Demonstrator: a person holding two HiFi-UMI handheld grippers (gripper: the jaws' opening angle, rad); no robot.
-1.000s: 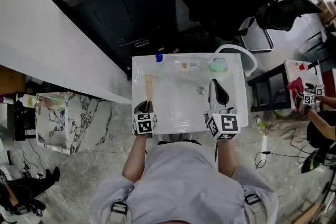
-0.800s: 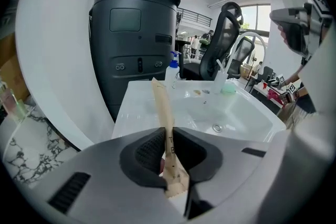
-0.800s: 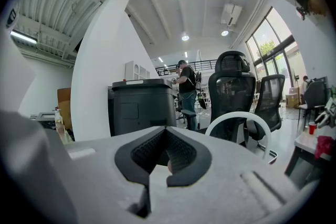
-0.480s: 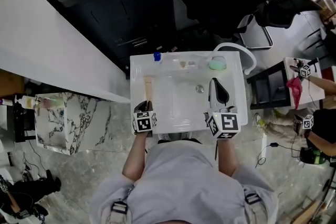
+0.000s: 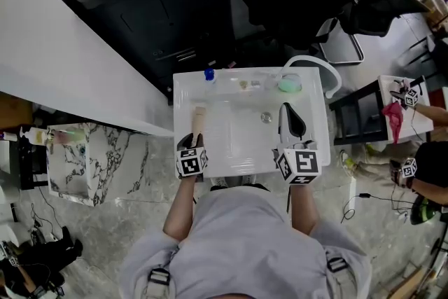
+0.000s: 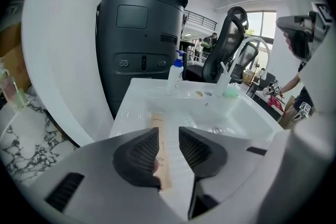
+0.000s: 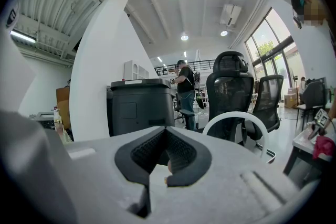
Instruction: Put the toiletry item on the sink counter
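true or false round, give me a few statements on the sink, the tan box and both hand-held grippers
1. The tan box lies on the sink counter, left of the basin. True.
2. The left hand-held gripper is clamped on the tan box. False: its jaws have just been opening and stand apart, with the box lying on the counter between them.
3. The right hand-held gripper has its jaws together. True.
4. The blue-capped bottle stands down in the basin. False: it stands at the counter's back left corner.
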